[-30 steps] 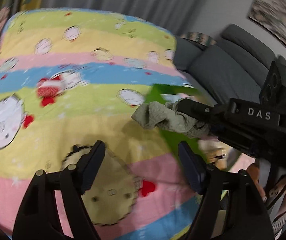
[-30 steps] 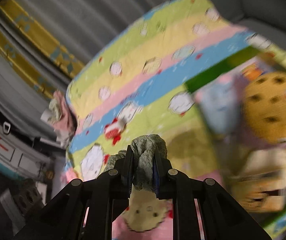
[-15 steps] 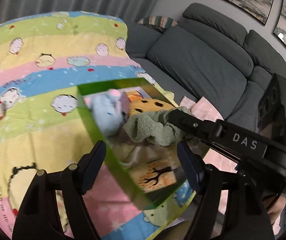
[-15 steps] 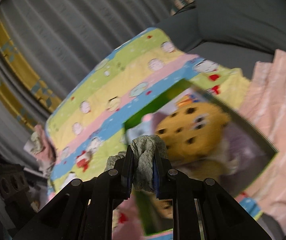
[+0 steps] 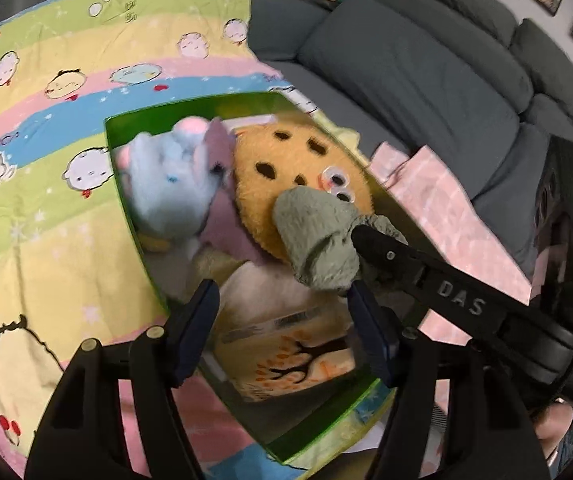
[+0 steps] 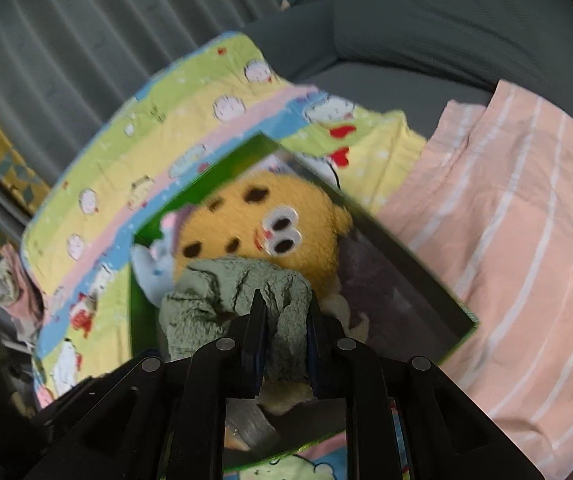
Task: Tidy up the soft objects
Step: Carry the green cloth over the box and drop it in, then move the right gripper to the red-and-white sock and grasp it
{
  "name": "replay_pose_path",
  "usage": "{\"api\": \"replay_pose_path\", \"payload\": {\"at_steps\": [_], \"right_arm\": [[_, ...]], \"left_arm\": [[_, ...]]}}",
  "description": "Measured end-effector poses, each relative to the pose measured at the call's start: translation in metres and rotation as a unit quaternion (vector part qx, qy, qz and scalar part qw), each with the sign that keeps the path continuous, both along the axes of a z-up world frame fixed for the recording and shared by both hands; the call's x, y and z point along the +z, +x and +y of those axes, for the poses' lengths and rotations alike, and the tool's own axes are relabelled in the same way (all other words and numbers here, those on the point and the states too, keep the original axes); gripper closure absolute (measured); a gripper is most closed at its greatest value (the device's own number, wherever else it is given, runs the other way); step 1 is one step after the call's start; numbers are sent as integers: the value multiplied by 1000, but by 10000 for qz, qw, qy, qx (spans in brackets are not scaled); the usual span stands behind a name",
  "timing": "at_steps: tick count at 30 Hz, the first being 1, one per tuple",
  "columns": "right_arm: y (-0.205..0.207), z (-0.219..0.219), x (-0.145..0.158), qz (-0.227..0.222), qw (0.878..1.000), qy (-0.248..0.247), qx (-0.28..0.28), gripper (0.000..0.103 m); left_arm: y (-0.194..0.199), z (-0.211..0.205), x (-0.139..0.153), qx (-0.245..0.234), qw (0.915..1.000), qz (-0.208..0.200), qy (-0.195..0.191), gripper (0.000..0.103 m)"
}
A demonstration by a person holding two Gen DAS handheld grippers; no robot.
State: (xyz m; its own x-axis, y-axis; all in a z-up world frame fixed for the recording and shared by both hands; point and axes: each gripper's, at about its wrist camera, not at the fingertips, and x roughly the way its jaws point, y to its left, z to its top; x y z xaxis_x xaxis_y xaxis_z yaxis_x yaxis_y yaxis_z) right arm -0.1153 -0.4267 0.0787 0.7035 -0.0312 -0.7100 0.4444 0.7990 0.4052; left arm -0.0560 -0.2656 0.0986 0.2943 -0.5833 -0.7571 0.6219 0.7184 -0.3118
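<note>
Over the green box: cloth clamped

Between the right tool's pads, a grey-green cloth is pinched tight above the green box, touching the orange plush. Left tool half-wide, jaws just closing, nothing between them.

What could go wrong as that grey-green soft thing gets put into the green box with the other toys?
The box already looks crowded: an orange spotted plush and a blue plush fill much of it, so the grey-green cloth, clamped in the right gripper, might perch on top and slide out. The left gripper, empty, its jaws just closing, hangs over the box and could snag a toy.
</note>
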Motion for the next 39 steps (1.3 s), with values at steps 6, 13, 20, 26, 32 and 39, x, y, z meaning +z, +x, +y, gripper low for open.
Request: {"api": "replay_pose_path", "payload": {"at_steps": [6, 13, 20, 26, 32, 39], "right_arm": [[28, 5, -11, 321, 9993, -102, 137, 85], [32, 10, -8, 408, 9986, -292, 139, 80], [11, 33, 23, 54, 9976, -676, 145, 28], [15, 69, 56, -229, 9929, -1094, 409, 18], [48, 124, 76, -427, 9860, -1286, 970, 14], [132, 211, 63, -174, 9722, -698, 2229, 14]], "left_arm": [[-1, 13, 6, 121, 9999, 0, -87, 44], [2, 38, 23, 378, 9988, -125, -287, 42], [2, 84, 39, 772, 9952, -338, -501, 27], [13, 148, 45, 1452, 9866, -557, -485, 20], [22, 225, 33, 2274, 9696, -829, -356, 6], [41, 300, -14, 3153, 9462, -588, -436, 4]]}}
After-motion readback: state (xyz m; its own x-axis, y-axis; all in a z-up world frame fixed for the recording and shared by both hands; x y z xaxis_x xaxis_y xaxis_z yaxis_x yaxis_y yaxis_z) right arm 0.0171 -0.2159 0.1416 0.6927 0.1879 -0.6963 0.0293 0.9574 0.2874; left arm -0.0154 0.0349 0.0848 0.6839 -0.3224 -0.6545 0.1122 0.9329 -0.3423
